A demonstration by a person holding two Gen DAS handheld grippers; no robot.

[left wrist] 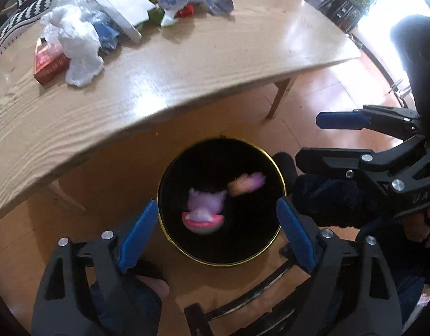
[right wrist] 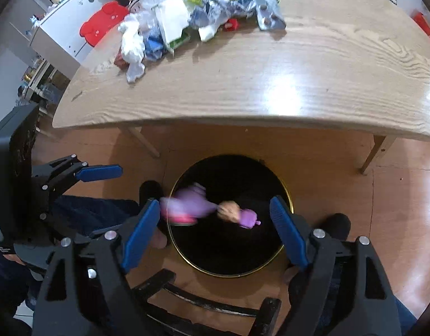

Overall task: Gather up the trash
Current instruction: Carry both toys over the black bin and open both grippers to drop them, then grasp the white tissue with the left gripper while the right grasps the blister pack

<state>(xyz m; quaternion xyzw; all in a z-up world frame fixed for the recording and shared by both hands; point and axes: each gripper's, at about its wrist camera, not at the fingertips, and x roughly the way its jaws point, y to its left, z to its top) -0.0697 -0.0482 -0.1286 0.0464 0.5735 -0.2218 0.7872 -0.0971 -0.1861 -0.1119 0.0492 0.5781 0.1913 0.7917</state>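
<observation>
A black round bin with a gold rim [left wrist: 282, 179] [right wrist: 287, 193] stands on the floor below the table's front edge. Two blurred purple-and-pink wrappers are in mid-air over its mouth: a larger one [left wrist: 205, 210] [right wrist: 186, 204] and a smaller one [left wrist: 247, 181] [right wrist: 240, 212]. My left gripper [left wrist: 217, 232] is open and empty above the bin; it also shows in the right wrist view [right wrist: 100, 172]. My right gripper [right wrist: 215, 232] is open and empty above the bin; it also shows in the left wrist view [left wrist: 341, 120]. A pile of trash [left wrist: 125, 19] [right wrist: 192, 19] lies at the table's far side.
The wooden table [left wrist: 186, 64] [right wrist: 271, 84] spans both views, with legs [left wrist: 279, 95] [right wrist: 374, 151] near the bin. A red box [left wrist: 48, 61] lies beside white crumpled plastic [left wrist: 74, 47]. A black chair frame [right wrist: 209, 305] is under the grippers. A plant stand [left wrist: 352, 2] is at far right.
</observation>
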